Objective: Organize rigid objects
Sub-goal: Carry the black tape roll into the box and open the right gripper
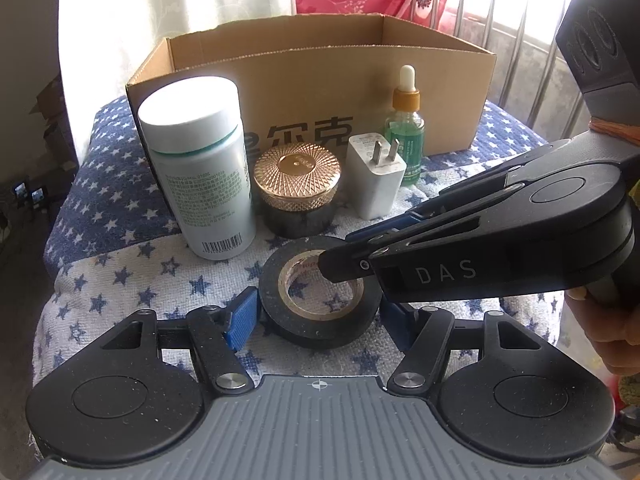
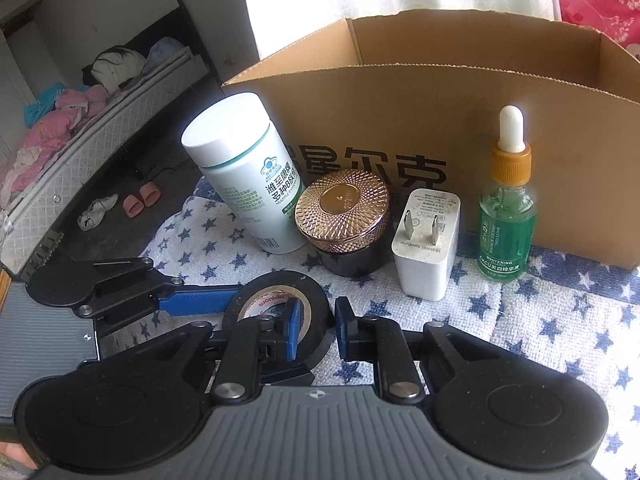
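A black tape roll point(image 1: 320, 330) point(image 2: 280, 278) lies on the star-patterned cloth point(image 1: 120, 280). My left gripper point(image 1: 318, 316) stands open around it, its blue pads point(image 1: 240, 316) flanking the roll's outer sides very closely. My right gripper point(image 2: 318, 326) point(image 1: 344, 254) comes in from the right, shut on the roll's wall. One of its pads point(image 2: 294, 328) is inside the hole, the other outside. In the right wrist view only one left finger point(image 2: 196, 304) shows beside the roll.
Behind the roll stand a white bottle point(image 1: 200, 168), a gold-lidded jar point(image 1: 298, 184), a white charger point(image 1: 376, 176) and a green dropper bottle point(image 1: 404, 136). An open cardboard box point(image 1: 320, 80) stands behind them. A bed and slippers point(image 2: 140, 200) lie beyond the cloth's left edge.
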`<control>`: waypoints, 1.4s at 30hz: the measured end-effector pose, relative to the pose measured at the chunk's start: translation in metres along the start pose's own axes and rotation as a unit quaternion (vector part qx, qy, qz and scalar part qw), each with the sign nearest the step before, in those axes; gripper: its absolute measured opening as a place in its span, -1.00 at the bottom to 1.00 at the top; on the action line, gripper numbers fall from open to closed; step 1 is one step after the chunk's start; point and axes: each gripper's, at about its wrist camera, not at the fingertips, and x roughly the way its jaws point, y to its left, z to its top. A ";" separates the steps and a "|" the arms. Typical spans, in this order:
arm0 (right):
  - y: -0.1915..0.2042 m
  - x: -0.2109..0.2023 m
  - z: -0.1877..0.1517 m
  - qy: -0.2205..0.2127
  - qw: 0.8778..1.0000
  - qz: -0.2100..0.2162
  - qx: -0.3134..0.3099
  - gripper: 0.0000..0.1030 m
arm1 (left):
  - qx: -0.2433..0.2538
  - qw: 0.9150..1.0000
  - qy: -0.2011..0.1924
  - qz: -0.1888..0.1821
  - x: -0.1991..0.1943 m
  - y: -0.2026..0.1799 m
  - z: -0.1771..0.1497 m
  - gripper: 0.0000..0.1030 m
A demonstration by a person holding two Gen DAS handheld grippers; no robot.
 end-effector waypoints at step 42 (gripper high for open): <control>-0.143 0.078 0.213 0.123 0.988 0.010 0.097 -0.61 | 0.036 0.984 0.162 -0.067 0.145 0.056 0.235 0.26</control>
